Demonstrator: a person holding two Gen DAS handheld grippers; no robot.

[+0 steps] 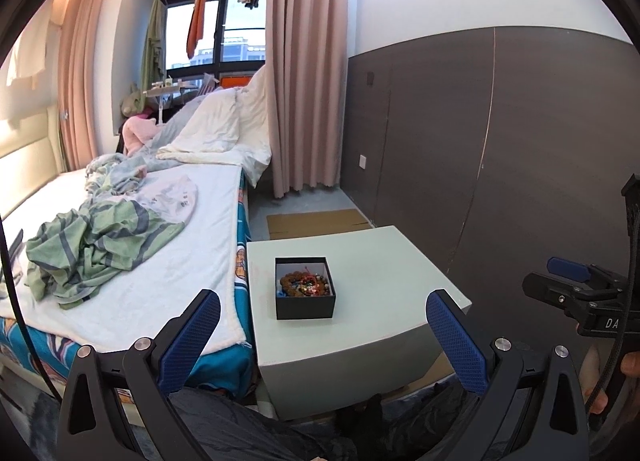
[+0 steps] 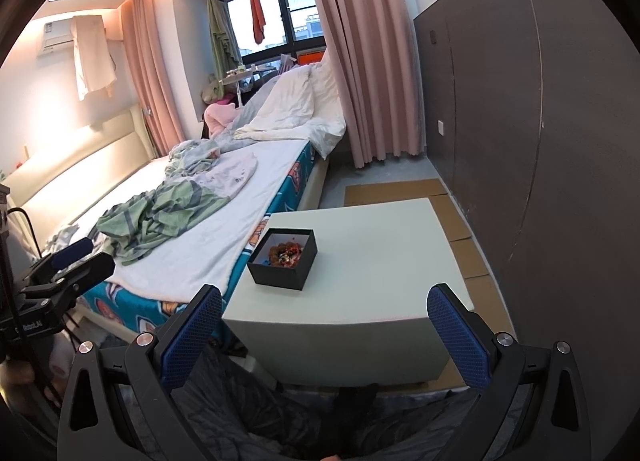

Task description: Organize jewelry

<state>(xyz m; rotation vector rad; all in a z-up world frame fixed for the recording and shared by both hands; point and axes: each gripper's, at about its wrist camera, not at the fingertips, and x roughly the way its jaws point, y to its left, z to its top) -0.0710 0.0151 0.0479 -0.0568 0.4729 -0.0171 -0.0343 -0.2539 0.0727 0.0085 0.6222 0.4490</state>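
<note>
A small open black box (image 1: 305,288) holds a tangle of bead bracelets (image 1: 306,284) in brown, red and other colours. It stands on a pale green bedside table (image 1: 380,269), near its left side. It also shows in the right wrist view (image 2: 283,263), with the bracelets (image 2: 286,253) inside. My left gripper (image 1: 323,301) is open and empty, held back from the table's near edge. My right gripper (image 2: 325,297) is open and empty, also short of the table. Each gripper appears at the edge of the other's view.
A bed (image 1: 132,261) with a white blanket and crumpled green striped clothes (image 1: 96,249) lies left of the table. A dark wall panel (image 1: 500,141) stands to the right. Flat cardboard (image 1: 316,223) lies on the floor behind the table. Pink curtains (image 1: 304,73) hang by the window.
</note>
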